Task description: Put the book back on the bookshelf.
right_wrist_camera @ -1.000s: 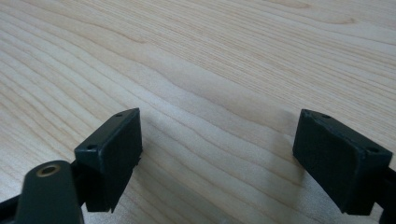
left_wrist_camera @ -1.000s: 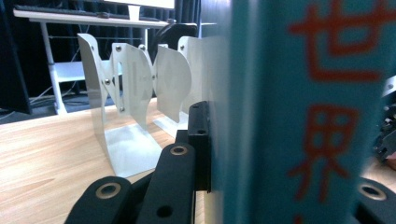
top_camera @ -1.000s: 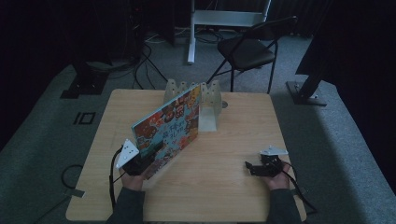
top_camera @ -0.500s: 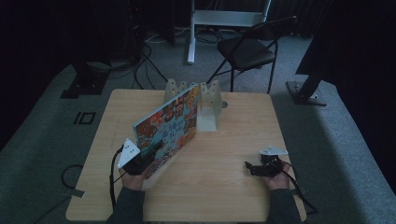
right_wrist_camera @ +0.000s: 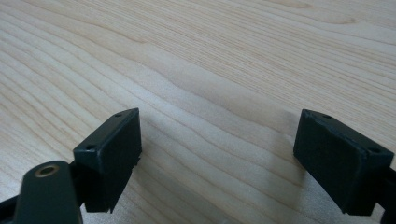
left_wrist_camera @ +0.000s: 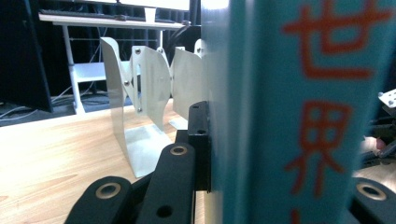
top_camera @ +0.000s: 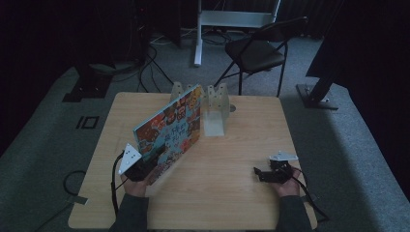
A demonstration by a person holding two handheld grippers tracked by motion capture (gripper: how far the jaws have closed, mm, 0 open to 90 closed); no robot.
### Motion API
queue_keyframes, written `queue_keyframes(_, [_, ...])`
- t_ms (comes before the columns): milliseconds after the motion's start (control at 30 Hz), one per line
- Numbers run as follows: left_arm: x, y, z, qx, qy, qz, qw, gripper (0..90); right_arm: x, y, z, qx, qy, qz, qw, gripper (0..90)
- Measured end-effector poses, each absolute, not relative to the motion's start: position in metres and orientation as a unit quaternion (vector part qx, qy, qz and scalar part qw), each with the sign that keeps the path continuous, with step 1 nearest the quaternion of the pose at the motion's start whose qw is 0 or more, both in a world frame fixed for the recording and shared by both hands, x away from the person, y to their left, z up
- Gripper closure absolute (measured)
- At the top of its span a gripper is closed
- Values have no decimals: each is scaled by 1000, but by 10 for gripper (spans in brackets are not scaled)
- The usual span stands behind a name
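We hold a big picture book (top_camera: 170, 129) in our left gripper (top_camera: 145, 166). The book stands up on its bottom edge and leans a bit, and it stretches away from the gripper toward the white metal bookends (top_camera: 214, 105) just past its far end. The left jaws are squeezed on the book's near end, one on each side, right by the blue spine (left_wrist_camera: 289, 112) with the orange letters.

We think the book is stiff and flat with hard covers, and a bit heavy for its size. The covers look shiny, so they may be slippery. We hold it at one end, so the far end could droop or swing. A hold low down and nearer the middle would feel safer.

Our right gripper (top_camera: 267, 174) rests on the wooden table (top_camera: 241, 203), well off to the side of the book. Its jaws stand wide apart with nothing between them, just bare wood (right_wrist_camera: 215, 93) in front.

There is lots of open table between the two grippers. The table edge is close behind our hands. The bookends ahead stand close together, so the book must go in straight.
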State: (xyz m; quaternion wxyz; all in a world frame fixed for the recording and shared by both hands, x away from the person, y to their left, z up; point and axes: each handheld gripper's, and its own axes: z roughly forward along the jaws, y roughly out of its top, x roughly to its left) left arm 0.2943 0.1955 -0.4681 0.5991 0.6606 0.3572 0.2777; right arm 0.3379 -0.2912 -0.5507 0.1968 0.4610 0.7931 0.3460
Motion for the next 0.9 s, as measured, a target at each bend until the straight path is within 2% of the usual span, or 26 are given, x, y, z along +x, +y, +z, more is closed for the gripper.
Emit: queue_keyframes(900, [295, 206, -468, 650, 376, 289, 594, 810, 338, -291, -551, 461, 793, 346, 197, 149])
